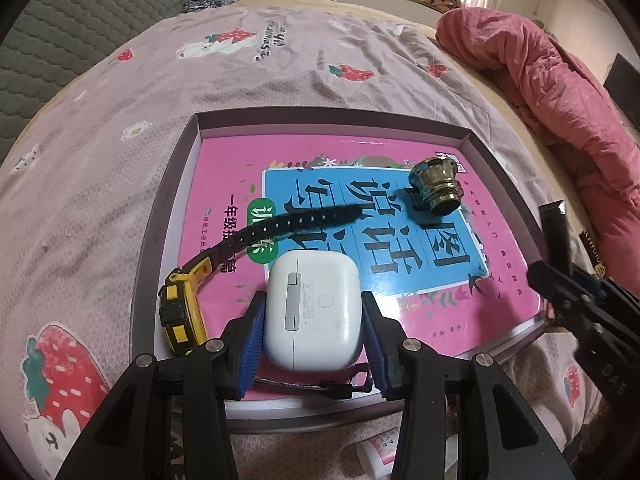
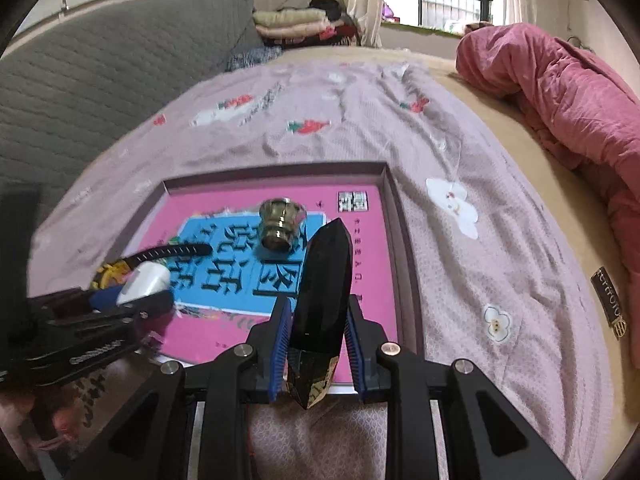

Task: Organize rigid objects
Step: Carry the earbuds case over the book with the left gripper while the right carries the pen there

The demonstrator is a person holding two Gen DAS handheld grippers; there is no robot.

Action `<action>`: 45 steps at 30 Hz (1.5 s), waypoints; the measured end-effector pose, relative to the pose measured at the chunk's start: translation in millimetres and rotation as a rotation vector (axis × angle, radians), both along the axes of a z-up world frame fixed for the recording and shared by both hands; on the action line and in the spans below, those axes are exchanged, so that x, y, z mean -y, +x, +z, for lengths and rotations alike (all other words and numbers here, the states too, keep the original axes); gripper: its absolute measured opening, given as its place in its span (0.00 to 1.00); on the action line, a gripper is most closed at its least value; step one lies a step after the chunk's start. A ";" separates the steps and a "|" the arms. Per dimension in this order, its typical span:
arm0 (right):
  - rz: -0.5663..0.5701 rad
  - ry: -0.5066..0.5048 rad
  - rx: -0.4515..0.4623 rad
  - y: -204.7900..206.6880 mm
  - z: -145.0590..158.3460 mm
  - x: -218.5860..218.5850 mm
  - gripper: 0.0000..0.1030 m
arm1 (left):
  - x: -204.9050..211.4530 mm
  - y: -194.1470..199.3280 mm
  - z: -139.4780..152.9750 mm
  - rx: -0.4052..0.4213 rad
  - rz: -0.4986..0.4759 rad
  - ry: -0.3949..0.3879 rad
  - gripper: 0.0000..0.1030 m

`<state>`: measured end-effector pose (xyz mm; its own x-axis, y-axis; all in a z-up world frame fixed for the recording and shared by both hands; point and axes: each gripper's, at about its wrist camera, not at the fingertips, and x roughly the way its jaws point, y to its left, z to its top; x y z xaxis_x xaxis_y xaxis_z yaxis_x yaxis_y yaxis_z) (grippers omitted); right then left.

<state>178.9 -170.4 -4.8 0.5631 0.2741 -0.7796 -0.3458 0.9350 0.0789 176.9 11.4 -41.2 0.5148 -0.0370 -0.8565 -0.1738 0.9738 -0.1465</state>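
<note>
A shallow box [image 1: 160, 216] on the bed holds a pink book [image 1: 224, 184], a yellow and black watch [image 1: 182, 308] with its strap stretched out, and a brass knob [image 1: 436, 190]. My left gripper [image 1: 312, 316] is shut on a white earbud case [image 1: 314, 308] just above the book near the box's front edge. My right gripper [image 2: 318, 328] is shut on a black pointed box [image 2: 322, 292] over the box's front right part. The right gripper also shows in the left wrist view [image 1: 560, 280]. The knob [image 2: 280, 224] and white case [image 2: 146, 282] show in the right wrist view.
The box sits on a lilac strawberry-print sheet [image 1: 280, 72]. A pink quilt [image 1: 560, 88] is bunched at the right. A grey quilted headboard [image 2: 100, 80] stands at the left. A small white and pink tube [image 1: 380, 452] lies in front of the box.
</note>
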 end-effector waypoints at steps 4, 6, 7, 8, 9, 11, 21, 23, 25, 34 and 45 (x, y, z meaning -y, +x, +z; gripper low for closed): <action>0.008 -0.011 -0.025 6.7 -6.5 -0.9 0.26 | 1.9 -1.7 -2.2 -0.005 -0.006 0.015 0.44; 0.017 -0.012 -0.049 10.7 -10.9 -0.9 0.26 | 3.3 -2.4 -2.6 -0.005 -0.010 0.023 0.44; 0.013 -0.023 -0.060 12.1 -13.2 -0.9 0.26 | 3.3 -2.8 -3.4 -0.009 -0.007 0.023 0.44; 0.007 -0.030 -0.070 13.2 -16.0 0.1 0.26 | 2.8 -3.2 -3.5 -0.013 -0.004 0.022 0.44; 0.006 -0.027 -0.075 13.3 -17.3 0.8 0.25 | 2.4 -3.5 -4.2 -0.017 0.000 0.019 0.44; 0.003 -0.032 -0.079 12.5 -19.7 2.0 0.22 | 0.9 -4.9 -5.2 -0.023 0.006 0.011 0.45; -0.043 -0.078 -0.069 13.0 -21.0 8.8 0.22 | 4.7 -7.4 -3.4 -0.034 -0.004 -0.026 0.45; -0.048 -0.089 -0.073 14.1 -22.2 9.7 0.22 | 7.8 -7.0 -2.5 -0.032 -0.010 -0.026 0.45; -0.056 -0.111 -0.079 16.2 -25.2 10.1 0.22 | 11.2 -7.0 -1.9 -0.032 -0.018 -0.027 0.45; -0.054 -0.115 -0.079 15.7 -28.2 11.6 0.22 | 16.1 -5.8 -0.2 -0.035 -0.041 -0.027 0.45; -0.035 -0.086 -0.071 5.9 -22.8 22.4 0.22 | 14.1 -4.2 0.1 -0.044 -0.040 -0.033 0.45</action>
<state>184.9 -192.8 -27.6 0.5136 0.1862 -0.8376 -0.3095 0.9507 0.0215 172.7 -2.7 -41.1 0.4740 -0.0857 -0.8763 -0.1419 0.9748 -0.1721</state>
